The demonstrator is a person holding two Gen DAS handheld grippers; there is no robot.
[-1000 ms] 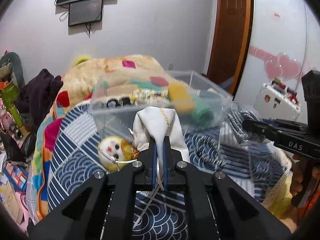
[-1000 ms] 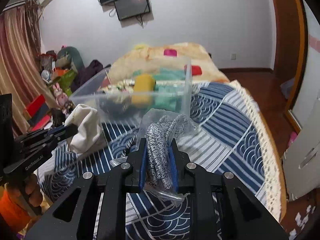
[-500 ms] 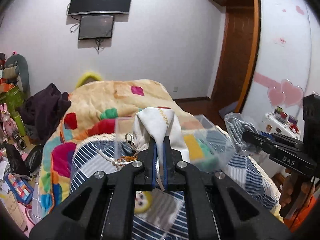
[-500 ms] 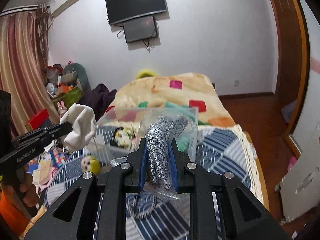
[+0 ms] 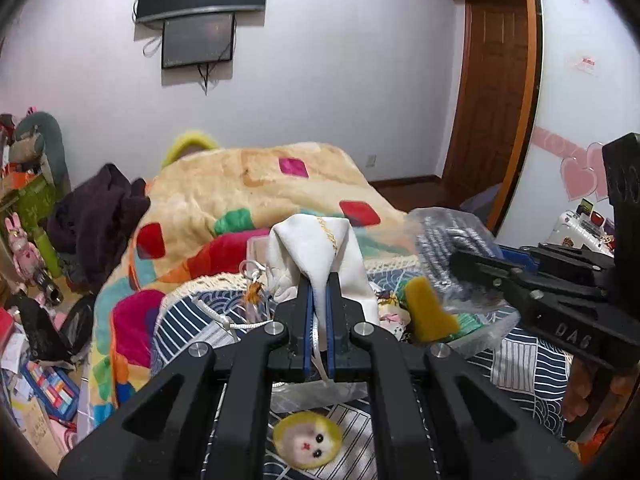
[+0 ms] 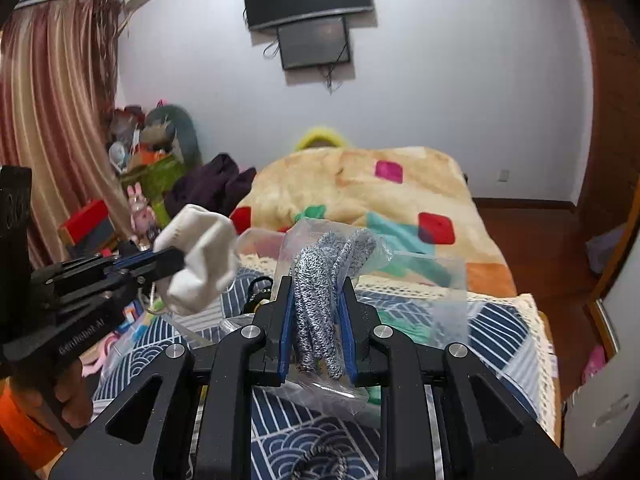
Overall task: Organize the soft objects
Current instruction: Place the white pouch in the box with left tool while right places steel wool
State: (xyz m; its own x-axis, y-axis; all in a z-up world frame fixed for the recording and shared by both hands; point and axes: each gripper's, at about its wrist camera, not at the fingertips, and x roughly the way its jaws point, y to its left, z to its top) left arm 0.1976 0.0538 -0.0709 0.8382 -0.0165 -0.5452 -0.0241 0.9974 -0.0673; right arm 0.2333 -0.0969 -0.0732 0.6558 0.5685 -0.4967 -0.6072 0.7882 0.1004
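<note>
Clamping a white cloth [image 5: 320, 248], the left gripper [image 5: 318, 300] hid its lower folds. Right gripper [image 6: 316, 304] pinched bagged grey knitwear [image 6: 320, 292]; clear bin [image 6: 432, 280] blurred, contents indistinct.

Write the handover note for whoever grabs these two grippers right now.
Left gripper: shut on the white cloth pouch, held up above the bed.
Right gripper: shut on the bagged grey knit item, also in the air.
Clear plastic bin sits on the blue patterned bedspread, already holding a yellow piece and green things.
A yellow monkey-face plush lies on the bedspread, outside the bin.
Done: both items picked up.
Left: drop both into the bin, then probably collect the plush.
</note>
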